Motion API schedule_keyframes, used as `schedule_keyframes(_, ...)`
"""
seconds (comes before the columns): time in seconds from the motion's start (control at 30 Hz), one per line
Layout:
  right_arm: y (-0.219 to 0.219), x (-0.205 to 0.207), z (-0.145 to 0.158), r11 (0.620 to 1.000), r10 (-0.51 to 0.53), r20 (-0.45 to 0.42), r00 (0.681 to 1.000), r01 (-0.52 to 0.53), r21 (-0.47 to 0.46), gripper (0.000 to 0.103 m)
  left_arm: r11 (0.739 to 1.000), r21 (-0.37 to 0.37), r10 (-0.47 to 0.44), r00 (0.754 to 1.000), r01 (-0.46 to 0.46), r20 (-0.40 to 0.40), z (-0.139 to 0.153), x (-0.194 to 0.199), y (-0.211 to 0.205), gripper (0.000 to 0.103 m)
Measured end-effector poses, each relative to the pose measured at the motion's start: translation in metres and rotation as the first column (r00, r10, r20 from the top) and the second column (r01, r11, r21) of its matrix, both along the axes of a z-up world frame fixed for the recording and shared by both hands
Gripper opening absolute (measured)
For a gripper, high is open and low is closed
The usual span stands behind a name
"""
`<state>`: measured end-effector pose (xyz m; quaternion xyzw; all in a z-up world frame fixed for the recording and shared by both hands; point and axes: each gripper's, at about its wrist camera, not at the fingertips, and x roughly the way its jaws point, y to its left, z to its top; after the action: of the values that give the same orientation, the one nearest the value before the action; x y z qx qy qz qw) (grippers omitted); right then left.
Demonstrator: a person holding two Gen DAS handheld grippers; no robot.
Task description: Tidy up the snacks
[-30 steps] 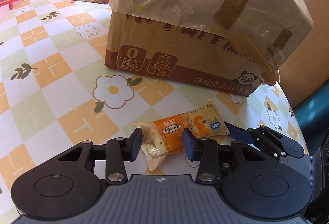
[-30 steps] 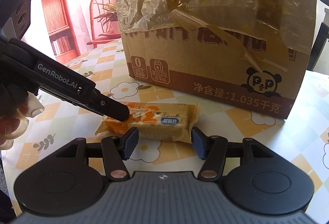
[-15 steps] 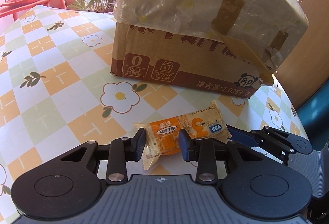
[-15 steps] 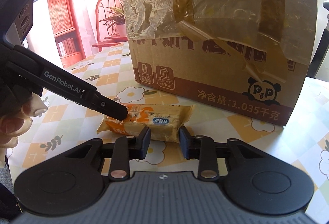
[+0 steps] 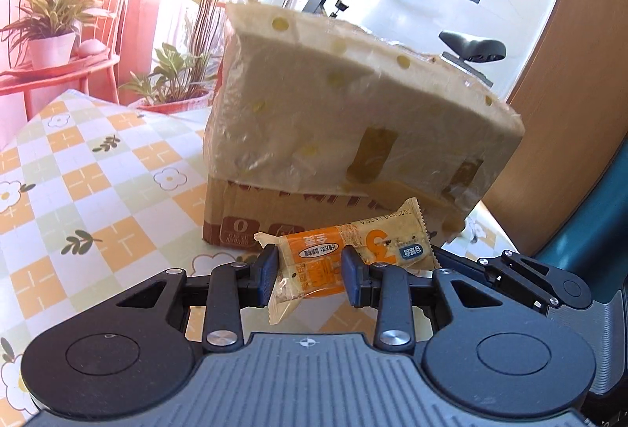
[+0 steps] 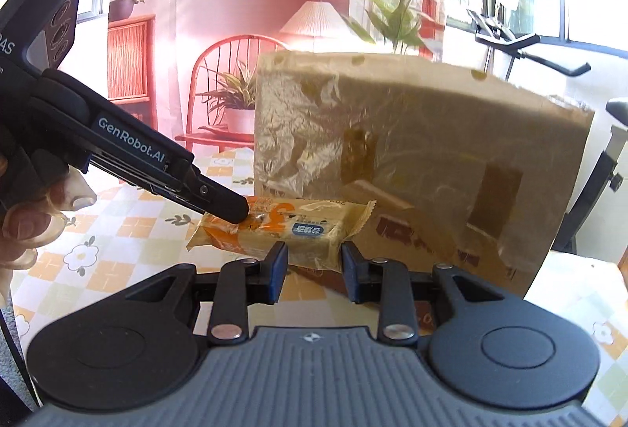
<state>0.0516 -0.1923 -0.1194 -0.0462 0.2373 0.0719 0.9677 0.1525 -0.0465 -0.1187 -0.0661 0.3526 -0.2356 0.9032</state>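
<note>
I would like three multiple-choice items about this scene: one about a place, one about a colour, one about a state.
1. Where is the cardboard box?
A. behind the snack bar
B. under the table
C. on a chair

2. What is the main colour of the snack bar wrapper?
A. blue
B. orange
C. black

3. How is the snack bar held?
A. by neither gripper
B. by the left gripper only
C. by both, the right gripper too

Answers: 1 A, the box rises beyond the bar; 2 B, orange print dominates; 3 C, each gripper's pads press one end.
</note>
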Motion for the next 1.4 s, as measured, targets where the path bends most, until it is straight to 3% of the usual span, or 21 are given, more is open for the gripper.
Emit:
schedule_keyframes(0.17,0.007,0.001,0.022,0.999,0.008,0.097,0.995,-0.004,-0.042,0.032,1.0,-0.008,0.005,0.994,-0.004,0.108,0.026,-0.007,-0.001,0.037)
schedule_keyframes(0.37,0.001,0.006,0.052,0.999,-0.019,0.204,0.979,0.025,-0.026,0.032,1.0,0.005,-0.029,0.967,0.028,0.253,0.063,-0.006,-0.014,0.037)
schedule_keyframes(0.53,-0.012,0.026,0.079,0.998,-0.049,0.228,0.972,0.058,-0.029,0.032,0.998,-0.001,-0.052,0.957,0.055,0.286,0.088,0.013,-0.028,0.037)
schedule_keyframes(0.63,-0.027,0.043,0.095,0.996,-0.081,0.205,0.975,0.086,-0.018,0.032,0.997,0.003,-0.081,0.954,0.083,0.287,0.102,0.036,-0.042,0.037)
schedule_keyframes(0.83,-0.062,0.092,0.114,0.987,-0.161,0.09,0.983,0.161,0.009,0.032,0.994,0.014,-0.112,0.975,0.111,0.19,0.111,0.093,-0.071,0.037)
schedule_keyframes(1.13,-0.09,0.128,0.105,0.972,-0.231,-0.1,0.968,0.234,0.018,0.032,0.987,0.085,-0.142,0.986,0.135,0.085,0.08,0.134,-0.1,0.038)
schedule_keyframes(1.2,-0.093,0.128,0.106,0.967,-0.25,-0.123,0.96,0.254,0.015,0.034,0.986,0.11,-0.137,0.987,0.127,0.084,0.077,0.134,-0.098,0.044)
schedule_keyframes(1.23,-0.093,0.126,0.106,0.965,-0.255,-0.129,0.958,0.26,0.02,0.036,0.985,0.12,-0.133,0.987,0.122,0.091,0.077,0.133,-0.096,0.05)
schedule_keyframes(1.3,-0.096,0.126,0.111,0.96,-0.272,-0.138,0.952,0.279,0.029,0.053,0.987,0.128,-0.114,0.988,0.1,0.104,0.08,0.131,-0.089,0.057)
schedule_keyframes(1.4,-0.098,0.123,0.121,0.954,-0.29,-0.13,0.948,0.297,0.042,0.07,0.991,0.112,-0.08,0.991,0.068,0.109,0.088,0.128,-0.076,0.066)
